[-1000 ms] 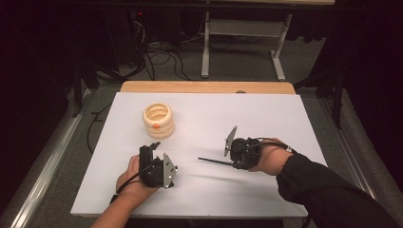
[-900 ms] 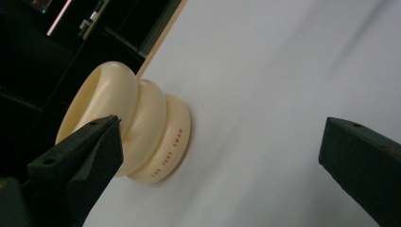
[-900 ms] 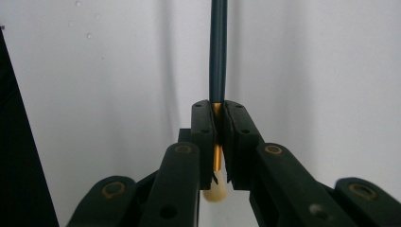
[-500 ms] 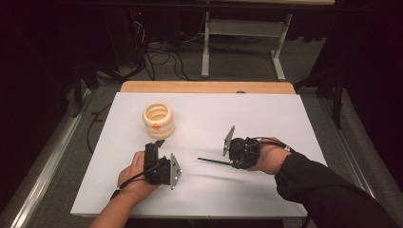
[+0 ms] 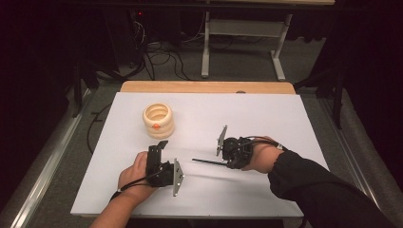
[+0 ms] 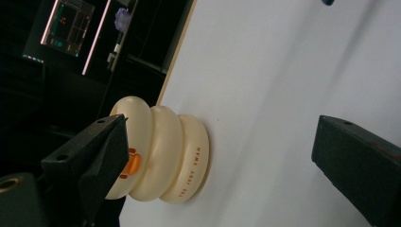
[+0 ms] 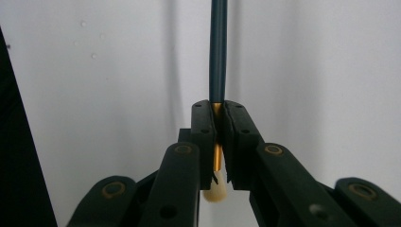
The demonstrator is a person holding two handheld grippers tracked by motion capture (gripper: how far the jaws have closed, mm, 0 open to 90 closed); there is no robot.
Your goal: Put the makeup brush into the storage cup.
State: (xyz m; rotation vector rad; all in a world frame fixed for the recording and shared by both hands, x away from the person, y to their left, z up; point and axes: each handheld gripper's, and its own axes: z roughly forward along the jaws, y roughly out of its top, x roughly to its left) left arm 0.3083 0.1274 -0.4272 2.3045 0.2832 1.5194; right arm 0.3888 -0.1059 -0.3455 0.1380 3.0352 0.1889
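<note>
Cream-coloured and built like three stacked rings, the holder (image 5: pixel 158 120) stands upright on the white counter (image 5: pixel 266 114) in the high view, toward the far left, its open top showing nothing inside that I can make out. The left claw (image 5: pixel 160 146) sits just short of it, pointing at it but not touching. Well apart to the right, the right claw (image 5: pixel 227 162) lies level with a thin dark brush (image 5: pixel 208 162) sticking out toward the middle of the counter. Judging by this, the brush is picked up but not yet put into the holder, so the carrying and the drop-in are what is left.

From the left gripper view the holder (image 6: pixel 163 153) appears tipped sideways only because the camera is rolled; a small orange mark and faint lettering show on its side. The left claw (image 6: pixel 222 156) stands wide open, one jaw overlapping the holder in the picture, the other far off, nothing between the pads.

From the right gripper view the right claw (image 7: pixel 217 142) is clamped tight on the brush (image 7: pixel 218 56): dark handle running away from the camera, gold ferrule between the pads, pale tuft poking out behind them
</note>
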